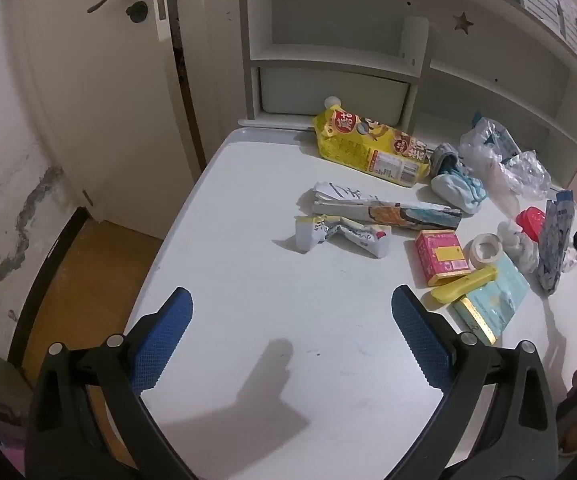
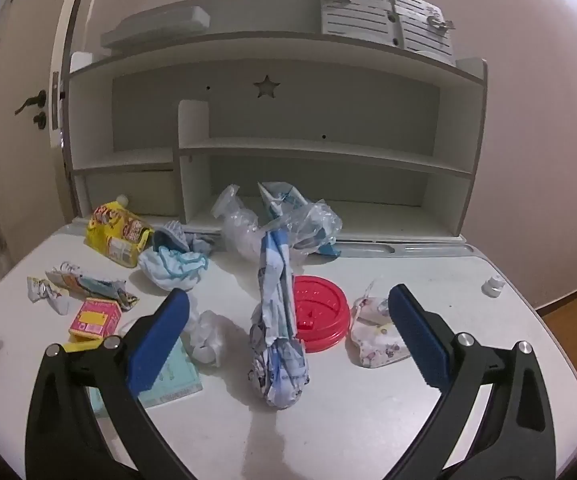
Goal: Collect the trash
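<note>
Both hand-held grippers stood wide and empty above the white counter (image 2: 368, 420), the left hand-held gripper (image 1: 290, 308) over bare surface, the right hand-held gripper (image 2: 288, 312) framing a crumpled blue-and-white printed wrapper (image 2: 278, 344) that leaned against a red plastic lid (image 2: 320, 312). A good first grab likely meant lowering the right one squarely over the wrapper's bunched near end, clear of the lid and the white tissue wad (image 2: 208, 336).

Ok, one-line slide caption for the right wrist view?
Open right gripper hovers over a crumpled blue-white wrapper beside a red lid on the littered desk.
</note>
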`<move>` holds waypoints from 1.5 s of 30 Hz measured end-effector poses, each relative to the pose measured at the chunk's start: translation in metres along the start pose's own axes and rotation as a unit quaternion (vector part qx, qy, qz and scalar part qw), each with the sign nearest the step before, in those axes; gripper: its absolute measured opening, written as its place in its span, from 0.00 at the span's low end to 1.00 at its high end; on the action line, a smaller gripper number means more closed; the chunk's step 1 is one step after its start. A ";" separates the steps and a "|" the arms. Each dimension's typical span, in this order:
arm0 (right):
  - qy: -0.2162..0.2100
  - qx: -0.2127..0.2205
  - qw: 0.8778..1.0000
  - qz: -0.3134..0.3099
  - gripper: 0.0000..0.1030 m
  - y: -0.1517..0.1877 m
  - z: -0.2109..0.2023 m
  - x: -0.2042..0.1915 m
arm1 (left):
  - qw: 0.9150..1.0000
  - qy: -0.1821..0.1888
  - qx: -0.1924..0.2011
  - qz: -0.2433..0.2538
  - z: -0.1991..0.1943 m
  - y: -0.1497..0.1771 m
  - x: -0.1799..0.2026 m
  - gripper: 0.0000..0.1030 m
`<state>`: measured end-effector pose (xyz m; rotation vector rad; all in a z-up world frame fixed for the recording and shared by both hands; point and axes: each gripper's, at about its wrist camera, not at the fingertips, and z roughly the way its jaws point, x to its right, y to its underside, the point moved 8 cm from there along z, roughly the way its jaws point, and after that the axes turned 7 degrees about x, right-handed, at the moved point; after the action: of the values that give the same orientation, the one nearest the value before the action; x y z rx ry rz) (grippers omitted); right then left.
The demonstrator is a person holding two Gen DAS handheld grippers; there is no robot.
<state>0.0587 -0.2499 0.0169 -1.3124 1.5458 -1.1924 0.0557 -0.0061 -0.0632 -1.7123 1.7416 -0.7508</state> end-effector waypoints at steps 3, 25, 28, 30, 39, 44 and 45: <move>0.013 0.005 1.000 0.001 0.93 0.000 -0.001 0.001 | 1.000 0.005 0.002 0.005 0.006 0.002 0.001 0.94; 0.016 0.014 1.000 -0.015 0.93 -0.003 -0.002 -0.011 | 0.999 0.021 0.009 0.034 0.016 -0.004 0.031 0.94; 0.016 0.012 1.000 -0.013 0.93 -0.002 -0.001 -0.011 | 0.999 0.025 0.004 0.026 0.018 -0.002 0.031 0.94; 0.016 0.012 1.000 -0.011 0.93 -0.002 -0.001 -0.012 | 0.999 0.025 0.002 0.023 0.018 -0.003 0.031 0.94; 0.016 0.008 1.000 -0.015 0.93 -0.003 -0.001 -0.011 | 0.999 0.031 -0.004 0.019 0.019 -0.003 0.033 0.94; 0.017 0.005 1.000 -0.018 0.93 -0.002 0.000 -0.011 | 0.999 0.030 -0.007 0.019 0.019 -0.002 0.033 0.94; 0.017 0.004 1.000 -0.018 0.93 -0.002 0.000 -0.011 | 0.999 0.029 -0.005 0.019 0.018 -0.002 0.033 0.94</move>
<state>0.0609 -0.2395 0.0188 -1.3255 1.5451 -1.2489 0.0701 -0.0392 -0.0750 -1.6744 1.8149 -0.7842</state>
